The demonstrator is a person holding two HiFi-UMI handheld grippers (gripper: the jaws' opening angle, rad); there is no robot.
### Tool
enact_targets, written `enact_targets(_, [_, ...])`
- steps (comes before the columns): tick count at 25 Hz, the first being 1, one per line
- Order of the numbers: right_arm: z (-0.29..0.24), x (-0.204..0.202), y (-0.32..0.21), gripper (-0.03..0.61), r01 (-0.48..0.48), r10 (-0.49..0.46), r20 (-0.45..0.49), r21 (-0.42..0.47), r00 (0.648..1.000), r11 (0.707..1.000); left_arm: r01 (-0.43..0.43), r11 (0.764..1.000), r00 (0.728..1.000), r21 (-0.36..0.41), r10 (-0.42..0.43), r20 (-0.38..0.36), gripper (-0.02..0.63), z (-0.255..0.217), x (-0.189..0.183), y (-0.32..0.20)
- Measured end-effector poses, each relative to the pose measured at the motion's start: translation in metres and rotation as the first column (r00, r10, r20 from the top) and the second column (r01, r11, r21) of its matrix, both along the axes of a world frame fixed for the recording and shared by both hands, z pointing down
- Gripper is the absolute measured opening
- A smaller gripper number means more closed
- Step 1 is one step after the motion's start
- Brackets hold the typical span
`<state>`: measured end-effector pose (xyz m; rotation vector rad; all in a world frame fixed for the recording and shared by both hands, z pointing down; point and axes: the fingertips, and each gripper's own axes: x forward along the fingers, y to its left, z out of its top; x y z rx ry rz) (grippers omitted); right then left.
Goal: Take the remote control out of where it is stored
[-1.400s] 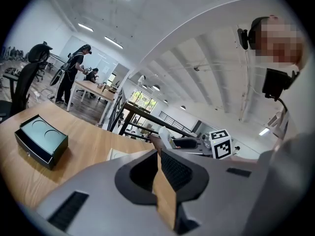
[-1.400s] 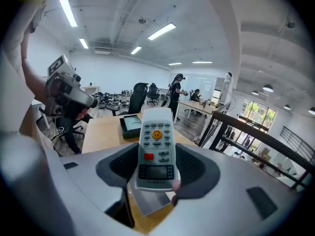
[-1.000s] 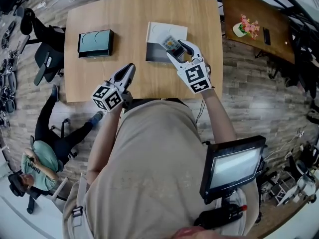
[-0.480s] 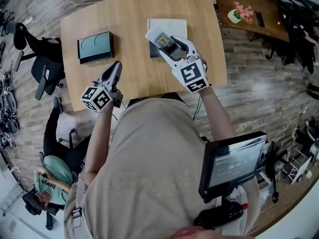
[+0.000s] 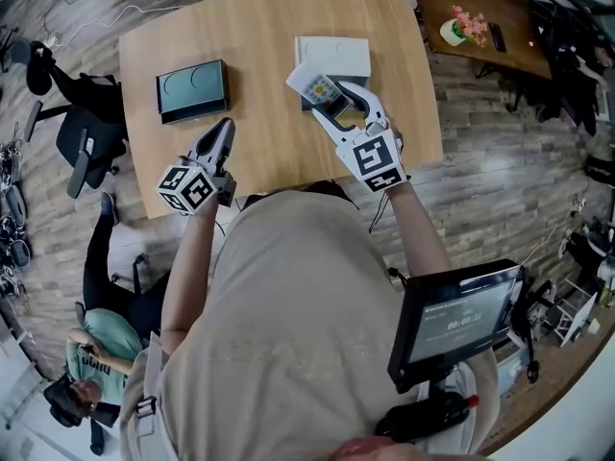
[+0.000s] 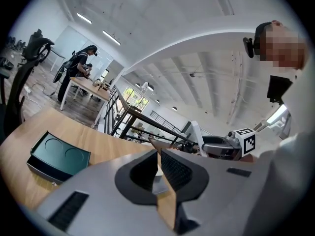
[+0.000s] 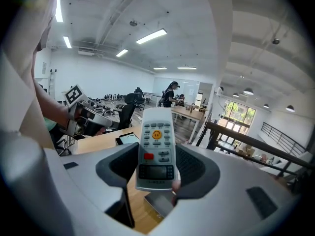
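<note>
**Q:** While the right gripper (image 5: 338, 101) is lifting the remote control (image 5: 320, 91) off the white box (image 5: 336, 54), where it was sitting a second ago, what is the head view telling us?

**A:** Extraction is nearing completion. Left gripper view: the left gripper (image 6: 158, 173) is idling closed, empty. Right gripper view: its jaws are clamping the remote's sides, keypad showing.

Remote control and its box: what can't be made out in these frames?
The remote control: screen and button print, right gripper view, too small to read; near end, head view, covered by the right gripper.
The white box: its inside, head view, too small and partly covered by the remote control.
The white box, left gripper view: almost all hidden behind the shut left gripper.
</note>
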<state>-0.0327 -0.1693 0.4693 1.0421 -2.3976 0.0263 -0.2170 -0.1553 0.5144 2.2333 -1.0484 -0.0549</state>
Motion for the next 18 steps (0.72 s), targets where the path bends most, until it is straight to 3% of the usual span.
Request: enact_targets(18, [0.048,-0.058,0.039,0.245,-0.053,0.046,-0.077,-0.088,0.996,0.995,0.002,1.0,1.0,-0.027,-0.002,-0.005,0.006,0.029,-0.089,0.028])
